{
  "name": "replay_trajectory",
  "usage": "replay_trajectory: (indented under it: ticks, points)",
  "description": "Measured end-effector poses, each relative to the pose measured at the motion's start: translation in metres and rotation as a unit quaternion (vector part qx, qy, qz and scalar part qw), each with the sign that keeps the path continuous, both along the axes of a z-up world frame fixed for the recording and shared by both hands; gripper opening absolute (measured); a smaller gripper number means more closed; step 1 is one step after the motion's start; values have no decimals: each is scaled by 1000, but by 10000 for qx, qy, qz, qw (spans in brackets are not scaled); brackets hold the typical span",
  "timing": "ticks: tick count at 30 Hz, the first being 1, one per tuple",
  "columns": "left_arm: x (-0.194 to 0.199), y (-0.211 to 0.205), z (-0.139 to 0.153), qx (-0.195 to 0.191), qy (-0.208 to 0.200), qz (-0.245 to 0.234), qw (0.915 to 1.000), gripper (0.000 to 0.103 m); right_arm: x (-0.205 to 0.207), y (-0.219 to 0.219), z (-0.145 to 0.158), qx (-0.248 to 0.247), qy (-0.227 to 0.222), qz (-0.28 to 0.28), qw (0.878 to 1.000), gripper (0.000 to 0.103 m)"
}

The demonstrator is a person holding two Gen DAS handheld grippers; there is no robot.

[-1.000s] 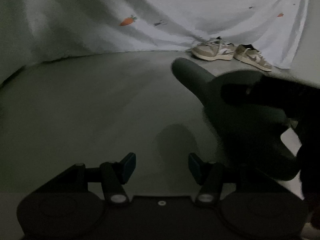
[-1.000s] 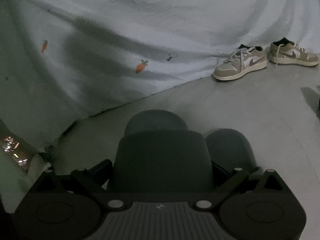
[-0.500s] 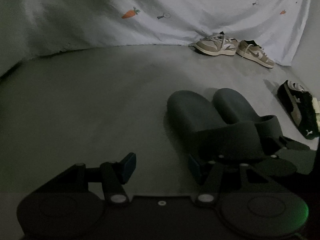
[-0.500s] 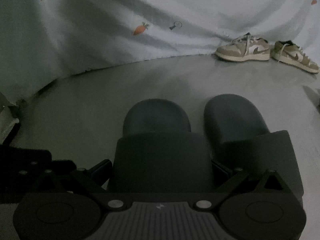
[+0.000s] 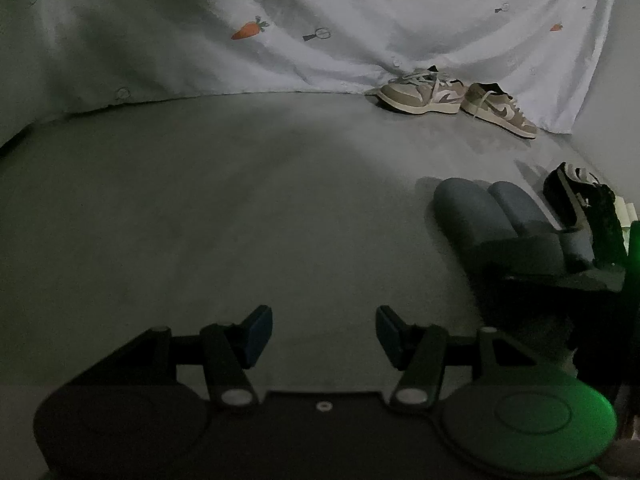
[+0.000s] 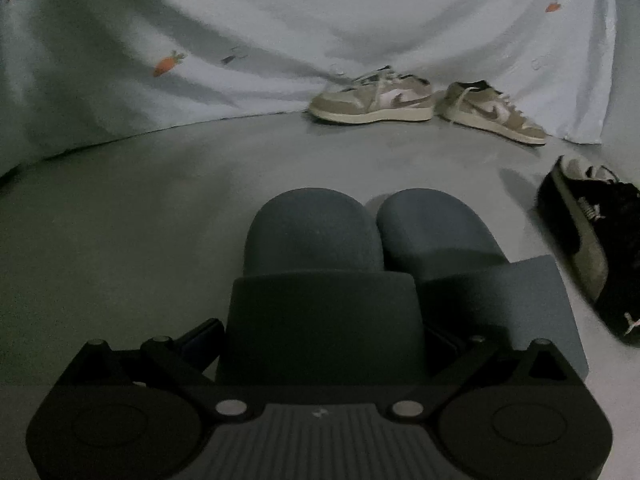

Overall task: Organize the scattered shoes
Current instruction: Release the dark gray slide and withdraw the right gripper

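Note:
My right gripper is shut on the strap of a blue-grey slipper, its fingers pressing on both sides. The slipper points away from me, low over the grey floor, close beside its twin slipper on the right. In the left wrist view the same pair lies at the right, toes forward, with the right gripper's dark body behind it. My left gripper hangs open over bare floor, nothing between its blue pads. A black sneaker lies just right of the slippers.
Two beige sneakers stand side by side at the foot of a white sheet with carrot prints that hangs along the back. Grey floor stretches to the left of the slippers.
The right gripper has come down with its slipper, bringing it low beside the second slipper. In the left view it has drawn away to the right. The left gripper stays open and still.

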State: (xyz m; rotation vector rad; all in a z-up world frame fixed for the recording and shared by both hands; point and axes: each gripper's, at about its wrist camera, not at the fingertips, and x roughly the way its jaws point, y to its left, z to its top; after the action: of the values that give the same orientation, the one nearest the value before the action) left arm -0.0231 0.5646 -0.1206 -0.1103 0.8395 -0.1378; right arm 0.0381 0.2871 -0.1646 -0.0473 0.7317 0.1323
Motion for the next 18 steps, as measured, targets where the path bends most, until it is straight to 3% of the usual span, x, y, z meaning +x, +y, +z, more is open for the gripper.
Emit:
replay_trajectory:
  ticks: [4,8,11,14,18]
  points:
    - [-1,-5,1,3,-37,-61,10000,58,8,-23,-1,-303,-142,335,9989,99]
    - [-5,-9,3,11,-85,-33,10000,58,25,-50,-1,-347,-55,-414,9985,99]
    - [-6,-12,4,5,-98,11,10000,59,31,-62,-1,-141,27,-456,9989,99]
    - [-5,-17,6,-7,-142,16,9999,59,30,-60,-1,-232,57,-318,9992,101]
    - [-3,-33,8,-33,-210,-75,9997,60,26,-74,13,234,87,-142,9996,100]
